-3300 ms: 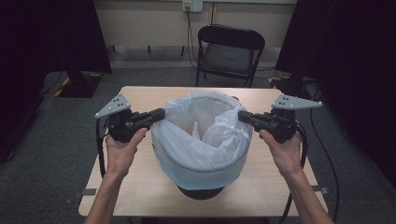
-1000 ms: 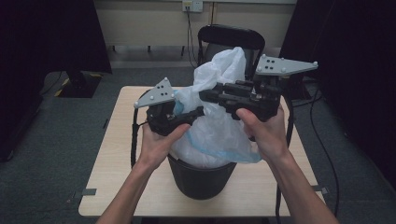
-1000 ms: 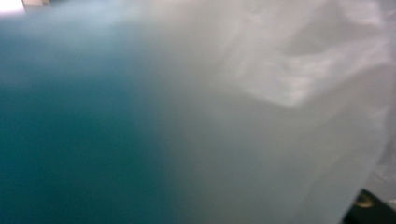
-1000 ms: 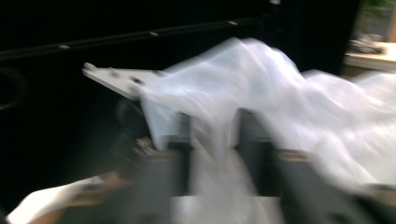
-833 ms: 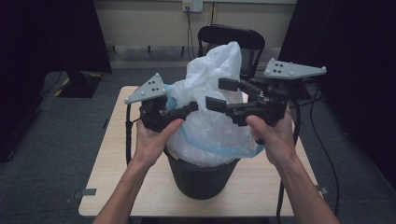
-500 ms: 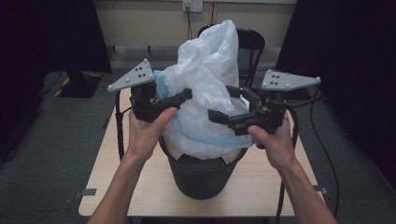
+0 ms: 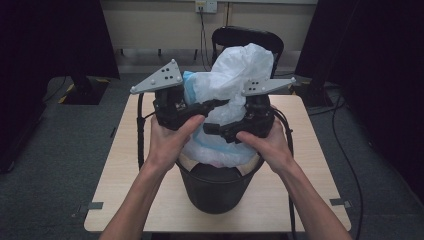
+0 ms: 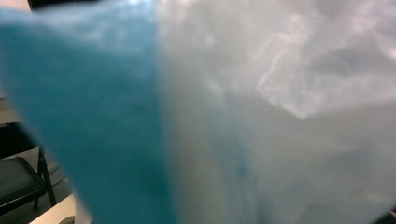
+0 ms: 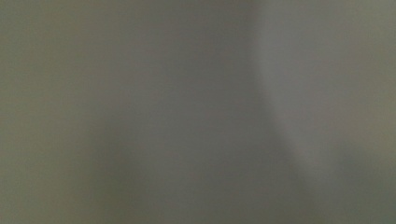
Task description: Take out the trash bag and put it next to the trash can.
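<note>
Reading no text, label, brand, number or sign anywhere: nothing legible appearing on the white bag (image 7: pixel 235 75), the black bin (image 7: pixel 215 187) or the worktop (image 7: pixel 125 175).

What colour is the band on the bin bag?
Blue, on the white bag; the left gripper view shows the band best.

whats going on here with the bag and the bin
A person with a gripper in each hand is pulling a white plastic bag with a blue band up out of a round black bin on a light wooden table. The left gripper is shut on the gathered bag near its top. The right gripper sits lower against the bag, its jaws having just opened and begun closing; whether it grips the plastic is unclear. Most of the bag is above the rim.
</note>
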A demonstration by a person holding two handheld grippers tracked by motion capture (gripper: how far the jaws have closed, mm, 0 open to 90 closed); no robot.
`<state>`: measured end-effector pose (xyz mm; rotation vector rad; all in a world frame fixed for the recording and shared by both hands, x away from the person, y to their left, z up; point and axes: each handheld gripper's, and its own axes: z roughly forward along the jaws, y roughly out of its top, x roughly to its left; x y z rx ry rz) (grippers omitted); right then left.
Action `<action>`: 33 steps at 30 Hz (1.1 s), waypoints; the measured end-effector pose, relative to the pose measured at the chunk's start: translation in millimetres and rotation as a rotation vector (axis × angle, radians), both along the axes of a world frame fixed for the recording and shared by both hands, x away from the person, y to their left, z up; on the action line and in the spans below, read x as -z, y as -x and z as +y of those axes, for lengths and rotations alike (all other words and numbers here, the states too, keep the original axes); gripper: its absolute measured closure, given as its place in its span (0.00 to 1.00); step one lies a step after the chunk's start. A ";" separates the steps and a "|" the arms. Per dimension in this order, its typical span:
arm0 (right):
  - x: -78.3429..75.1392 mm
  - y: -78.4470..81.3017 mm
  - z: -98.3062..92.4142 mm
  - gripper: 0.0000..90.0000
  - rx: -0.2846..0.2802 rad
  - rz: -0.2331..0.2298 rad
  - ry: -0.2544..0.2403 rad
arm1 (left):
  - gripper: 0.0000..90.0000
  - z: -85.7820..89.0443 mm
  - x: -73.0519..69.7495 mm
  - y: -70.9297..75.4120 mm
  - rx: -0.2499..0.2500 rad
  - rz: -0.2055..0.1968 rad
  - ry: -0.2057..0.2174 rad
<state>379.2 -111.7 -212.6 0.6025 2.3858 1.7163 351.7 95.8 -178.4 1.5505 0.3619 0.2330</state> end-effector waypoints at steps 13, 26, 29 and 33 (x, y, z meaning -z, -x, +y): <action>-1.0 -5.4 -6.4 0.96 -0.003 -0.020 -0.035 | 0.98 9.0 12.3 -3.7 0.010 0.021 0.035; -10.5 -8.7 -27.1 0.98 0.063 -0.067 -0.156 | 0.51 18.5 12.1 0.4 -0.085 0.017 0.051; -9.9 -13.2 -29.8 0.98 0.073 -0.064 -0.168 | 0.43 18.0 13.3 -0.7 -0.098 0.021 0.048; -10.4 -19.1 -34.0 0.98 0.088 -0.067 -0.196 | 0.37 18.5 15.8 -2.1 -0.117 0.018 0.036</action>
